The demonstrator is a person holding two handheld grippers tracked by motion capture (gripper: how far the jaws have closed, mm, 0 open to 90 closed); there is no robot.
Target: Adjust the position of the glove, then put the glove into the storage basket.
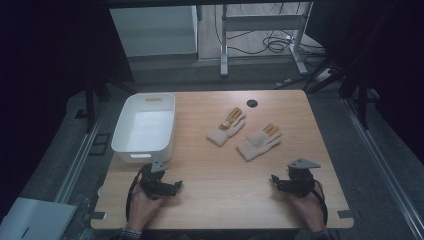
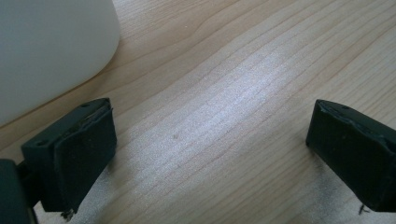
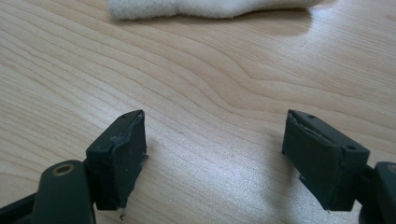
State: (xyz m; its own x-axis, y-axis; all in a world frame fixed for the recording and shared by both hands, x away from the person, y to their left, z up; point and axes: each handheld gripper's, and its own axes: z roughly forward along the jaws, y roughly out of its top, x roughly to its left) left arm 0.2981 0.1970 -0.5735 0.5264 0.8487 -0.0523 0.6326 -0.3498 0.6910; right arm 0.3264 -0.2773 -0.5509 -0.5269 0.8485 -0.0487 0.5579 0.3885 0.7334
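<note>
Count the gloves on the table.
2. The left glove lies mid-table, right of the white bin; the right glove lies just beside it, nearer the right gripper.

No readable text, label, brand, number or sign can be made out in any of the views. Nothing legible is printed on any surface that is seen.

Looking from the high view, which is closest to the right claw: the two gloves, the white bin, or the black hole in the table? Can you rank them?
From the right claw:
1. Right glove, just ahead.
2. Left glove, farther ahead, leftward.
3. Black hole, near the far edge.
4. White bin, far left.
</note>
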